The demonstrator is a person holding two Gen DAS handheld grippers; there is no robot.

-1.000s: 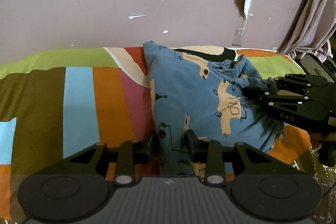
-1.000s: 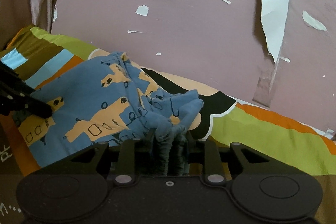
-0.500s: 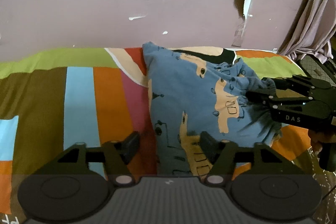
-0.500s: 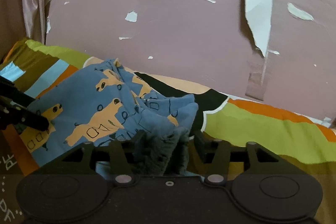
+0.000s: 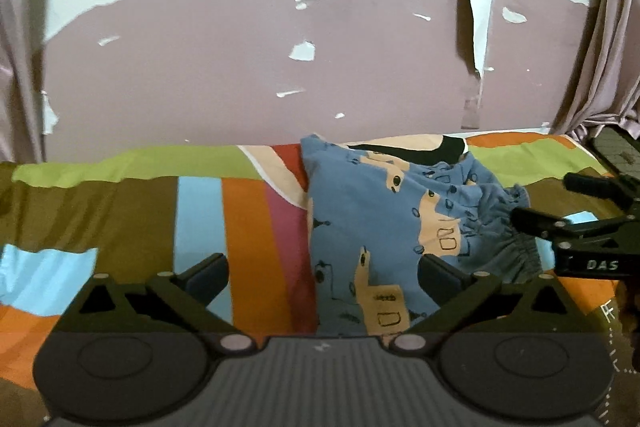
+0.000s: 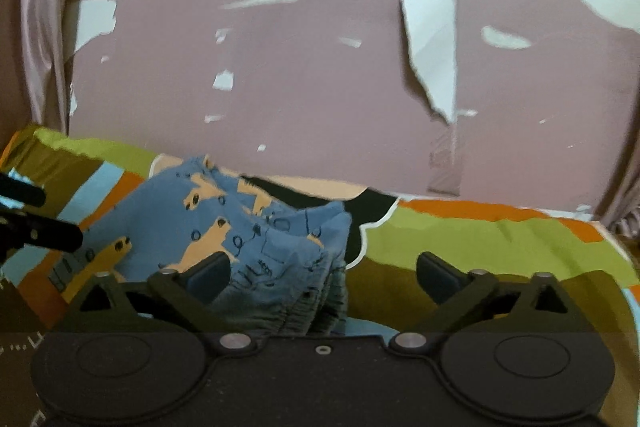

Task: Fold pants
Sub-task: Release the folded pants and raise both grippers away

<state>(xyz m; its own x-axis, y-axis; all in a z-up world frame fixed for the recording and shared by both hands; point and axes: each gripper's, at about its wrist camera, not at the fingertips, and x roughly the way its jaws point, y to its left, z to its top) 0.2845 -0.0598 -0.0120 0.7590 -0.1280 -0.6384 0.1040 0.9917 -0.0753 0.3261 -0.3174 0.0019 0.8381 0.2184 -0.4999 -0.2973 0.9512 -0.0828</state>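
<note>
The pants [image 5: 384, 227] lie bunched on the striped bed cover [image 5: 200, 219], toward its right and near the far wall [image 5: 240, 67], with the gathered waistband [image 5: 504, 227] at their right edge. The left claw [image 5: 322, 273] is spread wide with nothing between its fingers, hanging over the near left edge of the cloth. The right claw [image 6: 322, 273] is likewise wide open and empty, above the waistband. The fold looks loose and uneven. To do it well, I would pinch two matching corners, pull the cloth taut and flat, then lay the layers edge to edge.
</note>
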